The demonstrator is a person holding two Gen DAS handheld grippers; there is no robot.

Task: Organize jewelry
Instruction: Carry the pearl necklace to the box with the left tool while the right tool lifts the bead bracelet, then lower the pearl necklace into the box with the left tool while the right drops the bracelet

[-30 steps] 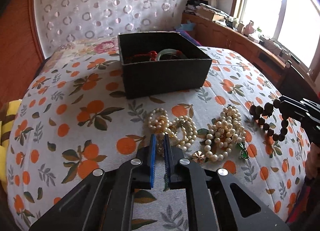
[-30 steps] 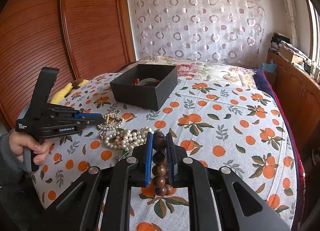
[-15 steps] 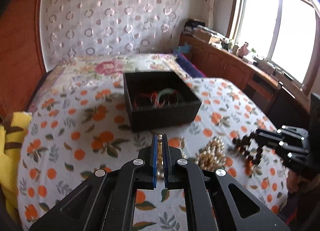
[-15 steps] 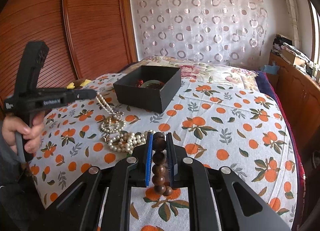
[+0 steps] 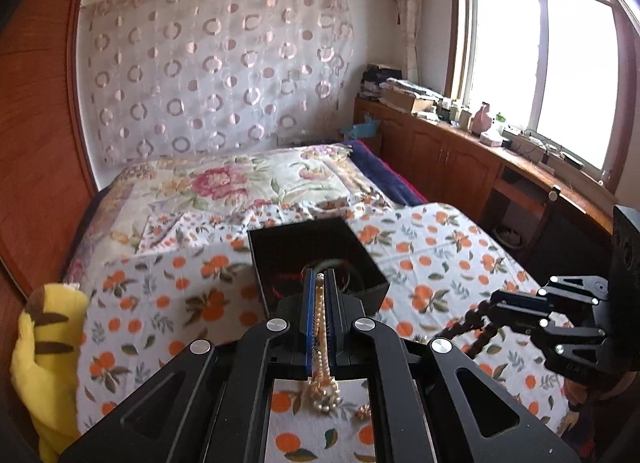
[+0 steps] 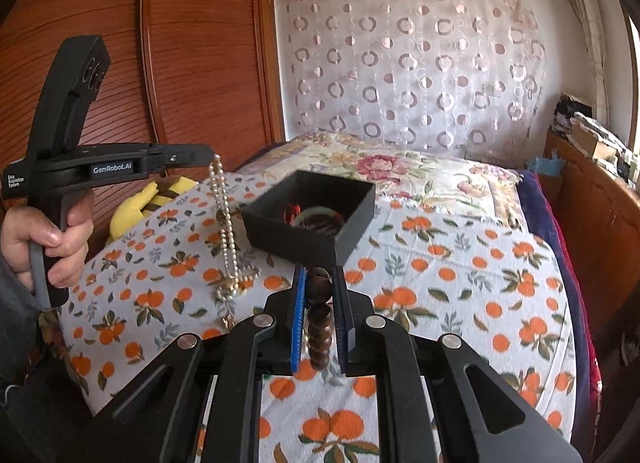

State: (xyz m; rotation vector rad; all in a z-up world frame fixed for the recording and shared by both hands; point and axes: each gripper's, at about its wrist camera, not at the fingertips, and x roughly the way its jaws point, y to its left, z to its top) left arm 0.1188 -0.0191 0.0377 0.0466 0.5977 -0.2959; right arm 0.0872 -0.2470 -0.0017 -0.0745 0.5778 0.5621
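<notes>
My left gripper is shut on a pearl necklace and holds it high; in the right wrist view the necklace hangs from the left gripper with its lower end still on the bed. My right gripper is shut on a dark wooden bead bracelet, which dangles between the pads; the bracelet also shows in the left wrist view. The open black box sits on the bed ahead and holds a green bangle and red cord.
The bed carries an orange-print cloth. A yellow plush toy lies at the left edge. A small brooch lies on the cloth below my left gripper. A wooden wardrobe stands left, a cabinet right.
My left gripper has risen with the pearl necklace, pulling it up off the bed, and now points at the box. My right gripper has kept the bead bracelet and moved slightly toward the box.
</notes>
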